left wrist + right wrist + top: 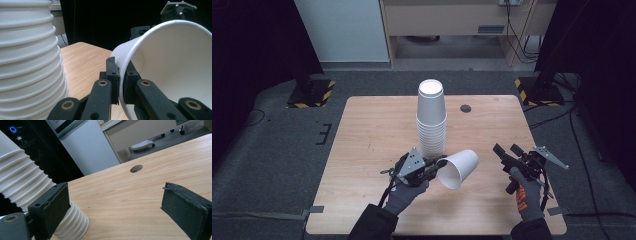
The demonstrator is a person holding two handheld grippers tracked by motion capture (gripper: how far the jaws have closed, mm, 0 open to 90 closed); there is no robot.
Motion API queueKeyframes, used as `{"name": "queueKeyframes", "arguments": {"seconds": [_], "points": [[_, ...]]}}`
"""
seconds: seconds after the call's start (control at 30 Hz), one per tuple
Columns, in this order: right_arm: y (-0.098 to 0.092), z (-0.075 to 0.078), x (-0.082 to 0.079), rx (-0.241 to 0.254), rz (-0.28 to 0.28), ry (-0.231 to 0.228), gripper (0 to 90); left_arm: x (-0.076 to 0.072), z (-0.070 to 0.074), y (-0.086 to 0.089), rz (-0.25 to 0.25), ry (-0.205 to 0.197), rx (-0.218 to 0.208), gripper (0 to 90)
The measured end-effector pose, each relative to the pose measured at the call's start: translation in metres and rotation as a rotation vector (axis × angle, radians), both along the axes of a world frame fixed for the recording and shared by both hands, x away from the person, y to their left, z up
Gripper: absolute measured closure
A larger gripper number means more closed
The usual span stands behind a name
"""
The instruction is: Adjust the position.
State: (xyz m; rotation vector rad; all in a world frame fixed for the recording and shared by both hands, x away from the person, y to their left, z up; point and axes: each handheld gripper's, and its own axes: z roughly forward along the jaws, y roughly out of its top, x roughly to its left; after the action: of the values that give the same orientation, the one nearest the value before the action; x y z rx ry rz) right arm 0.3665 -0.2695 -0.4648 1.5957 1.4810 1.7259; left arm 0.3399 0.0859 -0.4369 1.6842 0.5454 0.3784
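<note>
Pinching the rim of a single white paper cup (459,168) between the pressed-together jaws of the left gripper (438,165), one pad inside the mouth and one outside, as seen at the bottom centre of the left gripper view. Holding that cup tipped on its side just right of centre in the lower half of the high view, mouth facing down and toward the bottom edge, base pointing up and right, apparently lifted clear of the wooden table (377,125). Standing just above and left of it, the tall stack of nested cups (431,120), upside down at the middle of the table and filling the left side of the left gripper view (27,57). Waiting at the lower right of the high view, the right gripper (510,151), jaws spread wide and holding nothing, with its pads well apart across the right gripper view. Judging the step as carrying the separated cup away from the stack: keeping the pinch light enough not to crease the thin rim, yet firm enough to stop the cup swinging; moving it sideways and clear of the stack so the wall is not brushing the ribbed rims and toppling them; turning the wrist slowly before setting down, so rim or base meets the wood flat rather than on an edge; keeping the free right gripper near, ready to steady the stack.
</note>
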Motion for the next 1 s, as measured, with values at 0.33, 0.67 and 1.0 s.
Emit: {"name": "queueKeyframes", "arguments": {"seconds": [0.33, 0.67, 1.0], "points": [[-0.003, -0.004, 0.001, -0.1, -0.019, 0.018, 8.2, -0.008, 0.003, 0.021, -0.004, 0.031, 0.007, 85.9], [-0.005, -0.01, 0.002, -0.187, -0.028, 0.032, 8.4, -0.013, -0.003, 0.053, 0.044, 0.047, 0.014, 85.8], [-0.001, -0.014, 0.003, -0.247, -0.012, 0.05, 8.4, -0.021, -0.005, 0.088, 0.084, 0.072, 0.025, 85.8]]}}
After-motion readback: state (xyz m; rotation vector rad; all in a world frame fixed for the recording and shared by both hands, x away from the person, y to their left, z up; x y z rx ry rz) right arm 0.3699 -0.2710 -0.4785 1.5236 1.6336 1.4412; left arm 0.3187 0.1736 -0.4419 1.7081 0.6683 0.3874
